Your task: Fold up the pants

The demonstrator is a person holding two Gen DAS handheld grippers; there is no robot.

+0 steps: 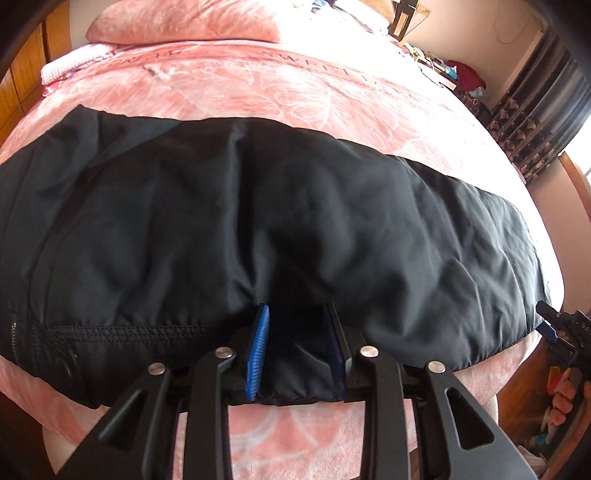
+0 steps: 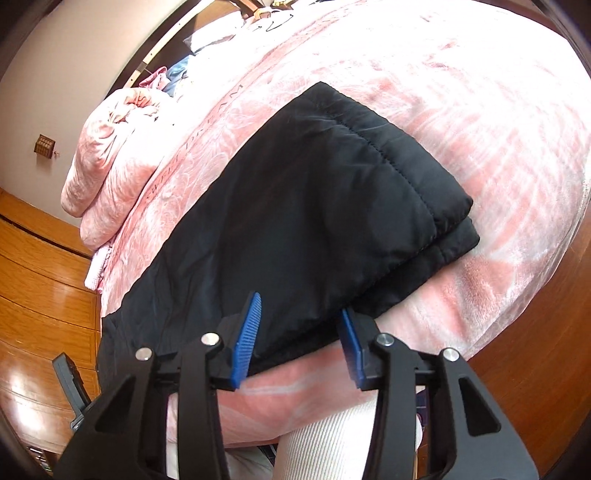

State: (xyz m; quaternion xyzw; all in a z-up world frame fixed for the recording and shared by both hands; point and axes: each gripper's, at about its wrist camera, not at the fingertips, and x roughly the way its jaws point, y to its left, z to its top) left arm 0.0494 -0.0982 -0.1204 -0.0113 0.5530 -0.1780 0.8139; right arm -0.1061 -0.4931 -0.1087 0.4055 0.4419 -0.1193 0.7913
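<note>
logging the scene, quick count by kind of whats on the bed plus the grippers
black pants: 1
pink blanket under them: 1
pink pillow at the head: 1
bunched pink quilt at the bed's edge: 1
grippers: 2, left gripper and right gripper
total: 6

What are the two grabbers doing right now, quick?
Left gripper: part open, with the near edge of the black pants between its fingers; a firm pinch cannot be told.
Right gripper: open at the pants' edge, gripping nothing.
</note>
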